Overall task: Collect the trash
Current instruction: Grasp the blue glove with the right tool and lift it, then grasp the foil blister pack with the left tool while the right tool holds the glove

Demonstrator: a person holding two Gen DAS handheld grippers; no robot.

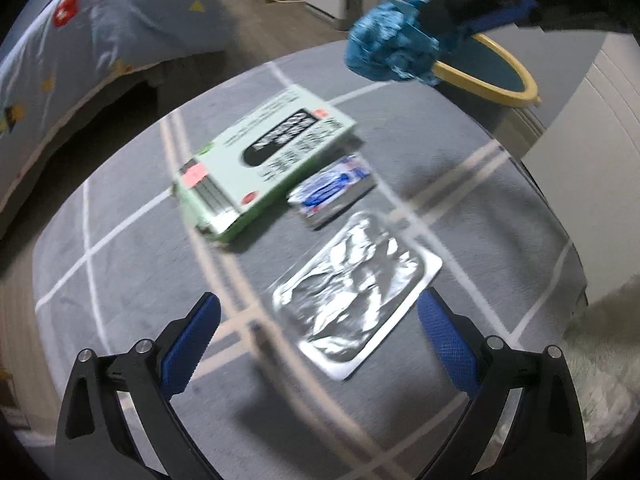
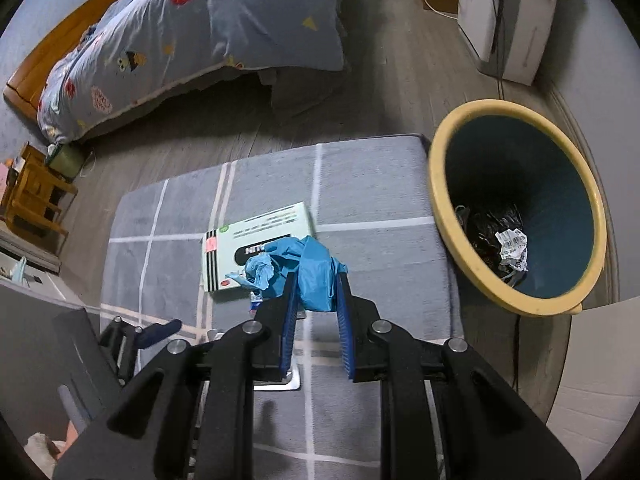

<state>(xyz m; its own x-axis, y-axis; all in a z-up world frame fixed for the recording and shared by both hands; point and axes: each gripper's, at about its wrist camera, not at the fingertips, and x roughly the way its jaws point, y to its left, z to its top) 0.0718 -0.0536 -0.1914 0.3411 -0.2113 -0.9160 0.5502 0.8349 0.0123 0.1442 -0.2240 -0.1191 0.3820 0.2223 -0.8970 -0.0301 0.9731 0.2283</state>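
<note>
My right gripper [image 2: 317, 280] is shut on a crumpled blue glove [image 2: 308, 264] and holds it above the grey checked cushion [image 2: 380, 184]. The left wrist view shows the same glove [image 1: 388, 48] hanging in the air near the bin's yellow rim [image 1: 500, 50]. My left gripper [image 1: 320, 298] is open, low over a flat silver foil packet [image 1: 352, 292], with nothing between its fingers. A pale green box [image 1: 264, 160] and a small blue-and-white wrapper [image 1: 332, 190] lie beyond the foil. The bin [image 2: 436, 184] stands to the right of the cushion, with crumpled paper inside.
A bed with a blue patterned duvet [image 2: 208, 28] lies beyond the cushion, across a strip of wooden floor. A white appliance [image 2: 508, 16] stands at the back right. A small wooden stool [image 2: 36, 196] is at the far left.
</note>
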